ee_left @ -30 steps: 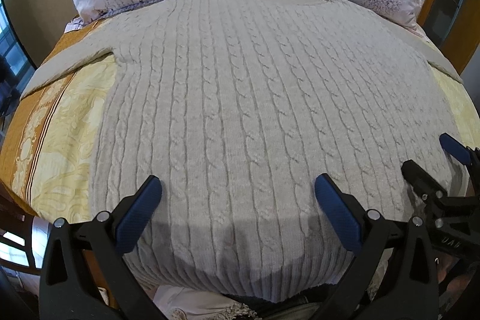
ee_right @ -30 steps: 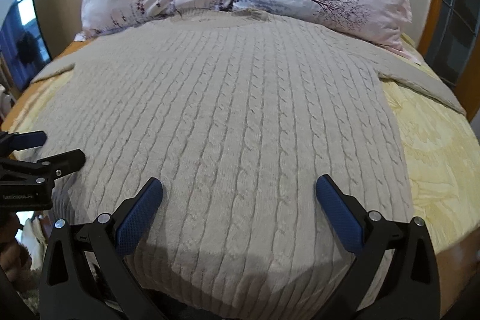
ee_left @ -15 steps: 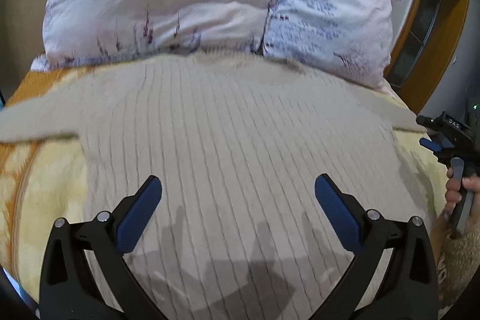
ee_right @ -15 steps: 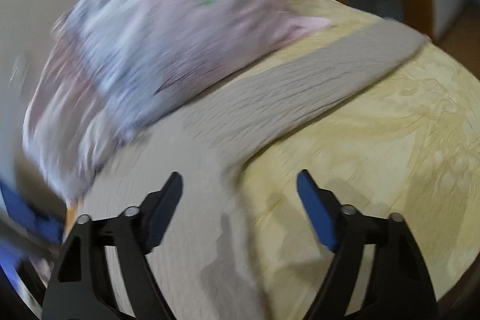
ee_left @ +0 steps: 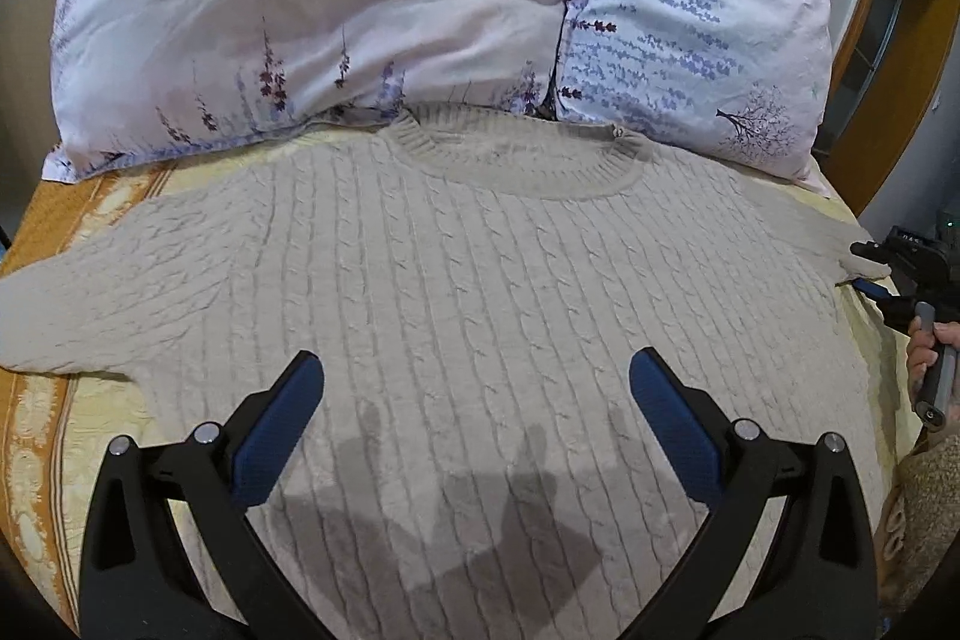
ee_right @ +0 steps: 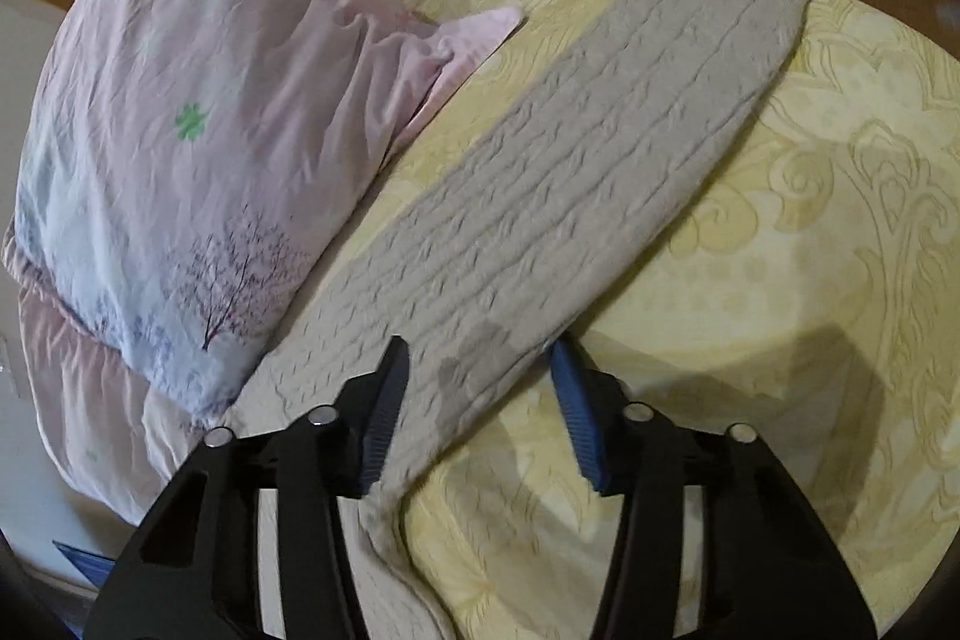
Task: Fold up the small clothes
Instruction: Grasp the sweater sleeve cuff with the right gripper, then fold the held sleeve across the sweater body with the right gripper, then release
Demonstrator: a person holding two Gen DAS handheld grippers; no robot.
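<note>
Left claw (ee_left: 477,418) spread wide, right claw (ee_right: 480,394) partly open, right hand (ee_left: 927,349) gripping its handle

head: pillows (ee_left: 420,10) block – touching sweater (ee_left: 480,310) collar | right: bedspread (ee_right: 780,280) open beside sleeve (ee_right: 570,196)

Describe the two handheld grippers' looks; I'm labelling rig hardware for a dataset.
Left gripper: matte black angular frame with triangular cutouts, silver round pivot bolts, and ribbed blue fingers. Right gripper: same black frame, silver bolts, blue fingers. From the left view it shows small white lettering, illegible.
</note>
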